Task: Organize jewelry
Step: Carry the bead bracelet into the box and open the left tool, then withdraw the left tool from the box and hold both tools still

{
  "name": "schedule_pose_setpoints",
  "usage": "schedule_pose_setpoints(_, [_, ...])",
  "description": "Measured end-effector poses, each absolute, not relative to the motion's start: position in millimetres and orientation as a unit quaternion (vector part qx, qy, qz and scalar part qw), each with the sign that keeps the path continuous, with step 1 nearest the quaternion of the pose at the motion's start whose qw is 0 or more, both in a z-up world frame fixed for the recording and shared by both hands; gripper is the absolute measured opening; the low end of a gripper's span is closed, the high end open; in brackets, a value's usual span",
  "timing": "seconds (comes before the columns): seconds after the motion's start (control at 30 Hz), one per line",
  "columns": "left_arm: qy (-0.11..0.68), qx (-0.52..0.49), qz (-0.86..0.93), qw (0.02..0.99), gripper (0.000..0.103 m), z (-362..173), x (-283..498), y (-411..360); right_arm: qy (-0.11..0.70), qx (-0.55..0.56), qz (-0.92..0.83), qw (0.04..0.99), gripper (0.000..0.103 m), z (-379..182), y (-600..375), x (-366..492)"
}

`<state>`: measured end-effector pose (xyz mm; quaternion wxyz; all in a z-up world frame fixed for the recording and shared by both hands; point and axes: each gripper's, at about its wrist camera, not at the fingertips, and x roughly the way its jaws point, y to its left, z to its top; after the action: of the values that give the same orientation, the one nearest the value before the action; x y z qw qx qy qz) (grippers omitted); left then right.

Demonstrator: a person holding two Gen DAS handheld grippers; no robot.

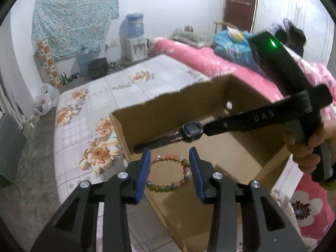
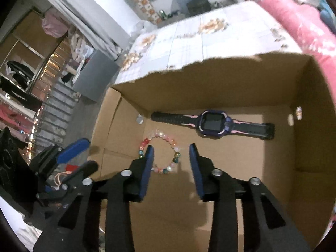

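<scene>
An open cardboard box [image 1: 159,113] [image 2: 210,84] sits on the bed. On its floor lie a beaded bracelet [image 1: 168,188] [image 2: 174,145] and a dark smartwatch with pink-trimmed strap [image 1: 192,130] [image 2: 212,122], flat near the far wall. My left gripper [image 1: 170,156] is open and empty, over the box's near left edge above the bracelet. My right gripper [image 2: 171,152] is open and empty, above the bracelet inside the box. In the left wrist view the right gripper's black body [image 1: 273,113] reaches in from the right and hides part of the watch strap.
The box stands on a floral bedsheet [image 1: 126,84] [image 2: 210,35] beside a pink quilt [image 1: 210,63] [image 2: 294,21]. The left gripper shows at the box's left side in the right wrist view [image 2: 69,149]. A water dispenser [image 1: 135,40] stands by the far wall.
</scene>
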<state>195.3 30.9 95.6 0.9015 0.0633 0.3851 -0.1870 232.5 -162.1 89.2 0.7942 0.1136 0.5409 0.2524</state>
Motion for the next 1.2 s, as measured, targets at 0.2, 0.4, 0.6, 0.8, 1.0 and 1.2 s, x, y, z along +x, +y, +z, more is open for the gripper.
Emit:
schedule_pose_setpoints(0.2, [0.360, 0.035, -0.184, 0.914, 0.056, 115.9, 163.5, 47.0, 0.476, 0.113, 0.240, 0.838, 0.062, 118.7, -179.0, 190.8])
schedule_pose_setpoints(0.4, [0.343, 0.017, -0.179, 0.922, 0.073, 115.7, 127.3, 66.0, 0.401, 0.111, 0.230, 0.880, 0.079, 142.0, -187.7, 132.8])
schedule_pose_setpoints(0.6, [0.364, 0.002, -0.144, 0.920, 0.078, 96.1, 104.2, 85.2, 0.358, 0.106, 0.215, 0.903, 0.091, 142.1, -186.2, 82.4])
schedule_pose_setpoints(0.8, [0.391, -0.015, -0.127, 0.912, 0.081, 70.9, 83.2, 90.8, 0.354, 0.086, 0.195, 0.911, 0.095, 127.5, -181.2, 51.2])
schedule_pose_setpoints(1.0, [0.418, -0.010, -0.119, 0.901, 0.083, 42.7, 69.4, 81.2, 0.359, 0.053, 0.166, 0.917, 0.095, 113.5, -170.2, 29.4])
schedule_pose_setpoints(1.2, [0.448, 0.017, -0.106, 0.888, 0.083, 9.8, 65.4, 67.3, 0.353, 0.020, 0.128, 0.927, 0.095, 100.2, -161.3, 19.2])
